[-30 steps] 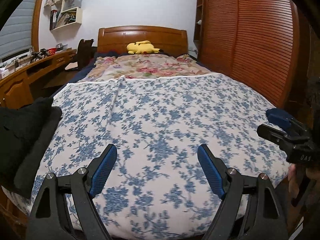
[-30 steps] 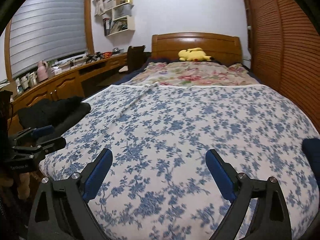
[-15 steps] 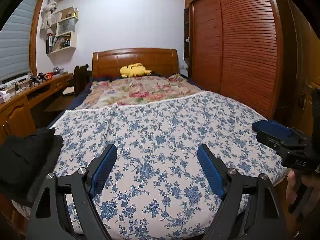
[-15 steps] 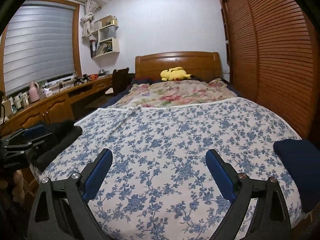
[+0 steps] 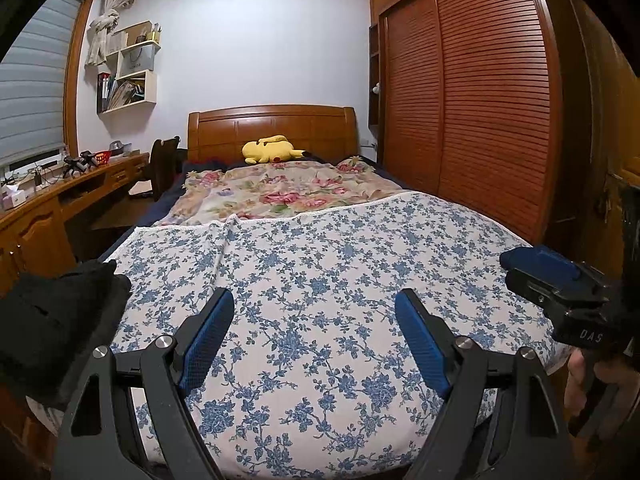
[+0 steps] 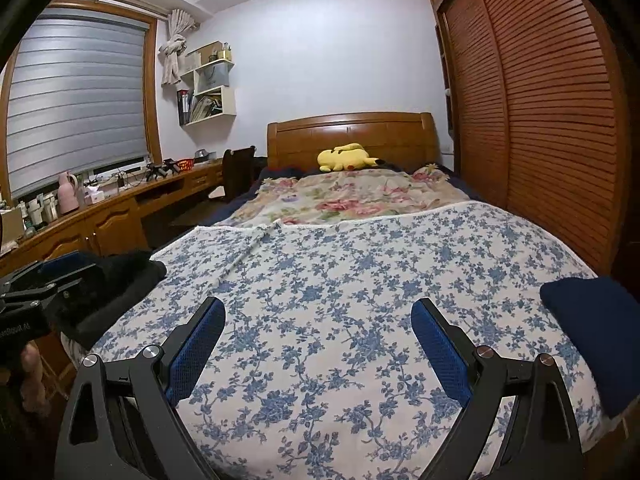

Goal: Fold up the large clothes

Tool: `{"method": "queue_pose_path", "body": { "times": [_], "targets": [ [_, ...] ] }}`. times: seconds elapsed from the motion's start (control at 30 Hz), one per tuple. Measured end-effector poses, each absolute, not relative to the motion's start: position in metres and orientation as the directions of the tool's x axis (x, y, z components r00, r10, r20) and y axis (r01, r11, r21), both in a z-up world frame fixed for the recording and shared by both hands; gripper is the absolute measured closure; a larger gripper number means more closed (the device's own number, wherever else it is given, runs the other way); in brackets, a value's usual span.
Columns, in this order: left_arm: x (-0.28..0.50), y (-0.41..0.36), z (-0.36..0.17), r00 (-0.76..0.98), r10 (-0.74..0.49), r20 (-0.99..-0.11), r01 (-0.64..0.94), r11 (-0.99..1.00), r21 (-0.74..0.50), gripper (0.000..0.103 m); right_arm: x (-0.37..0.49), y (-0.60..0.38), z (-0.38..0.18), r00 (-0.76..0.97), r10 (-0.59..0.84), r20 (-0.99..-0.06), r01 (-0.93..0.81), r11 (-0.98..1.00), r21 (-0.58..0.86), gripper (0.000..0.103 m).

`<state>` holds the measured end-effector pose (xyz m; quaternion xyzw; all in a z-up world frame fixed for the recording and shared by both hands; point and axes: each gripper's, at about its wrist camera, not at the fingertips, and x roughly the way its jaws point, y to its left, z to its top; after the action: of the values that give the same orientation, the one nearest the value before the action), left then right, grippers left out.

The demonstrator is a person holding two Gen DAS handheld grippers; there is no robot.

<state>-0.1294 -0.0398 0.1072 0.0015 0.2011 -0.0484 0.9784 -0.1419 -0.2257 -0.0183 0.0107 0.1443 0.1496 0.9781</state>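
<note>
Black garment (image 5: pixel 52 328) lies left of open left gripper (image 5: pixel 316 332).

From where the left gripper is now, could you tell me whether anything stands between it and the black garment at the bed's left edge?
Nothing visible does. The left gripper, jaws open, hovers over the blue floral sheet, and the black garment lies off to its left with only bare sheet between them.

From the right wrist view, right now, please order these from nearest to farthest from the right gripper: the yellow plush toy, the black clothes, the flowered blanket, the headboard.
Measured from the right gripper, which is open:
1. Black clothes, at the bed's left edge.
2. Flowered blanket, across the far half of the bed.
3. Yellow plush toy, at the head of the bed.
4. Headboard, right behind the toy, against the wall.
</note>
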Motion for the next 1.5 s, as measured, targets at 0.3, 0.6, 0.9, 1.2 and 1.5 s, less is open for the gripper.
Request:
{"method": "queue_pose_path", "body": {
  "times": [0.3, 0.6, 0.9, 1.2, 1.5],
  "targets": [
    [-0.129, -0.038, 0.105, 0.913, -0.094, -0.397, 0.095, 0.995, -0.016, 0.02, -0.141, -0.229, -0.019, 0.917, 0.291, -0.272, -0.29, 0.956, 0.044, 0.008],
    [-0.131, -0.037, 0.105, 0.914, -0.09, -0.396, 0.092, 0.996, -0.015, 0.02, -0.139, -0.236, -0.02, 0.916, 0.301, -0.265, -0.299, 0.953, 0.047, 0.008],
    [-0.131, -0.037, 0.105, 0.911, -0.09, -0.402, 0.092, 0.996, -0.013, 0.02, -0.137, -0.238, -0.022, 0.916, 0.303, -0.263, -0.3, 0.952, 0.051, 0.008],
    [-0.131, -0.036, 0.105, 0.911, -0.09, -0.402, 0.092, 0.996, -0.013, 0.02, -0.136, -0.24, -0.022, 0.916, 0.305, -0.261, -0.303, 0.952, 0.049, 0.008],
    [-0.131, -0.036, 0.106, 0.912, -0.088, -0.401, 0.092, 0.996, -0.011, 0.02, -0.134, -0.242, -0.023, 0.914, 0.308, -0.263, -0.306, 0.951, 0.049, 0.008]
  ]
}}
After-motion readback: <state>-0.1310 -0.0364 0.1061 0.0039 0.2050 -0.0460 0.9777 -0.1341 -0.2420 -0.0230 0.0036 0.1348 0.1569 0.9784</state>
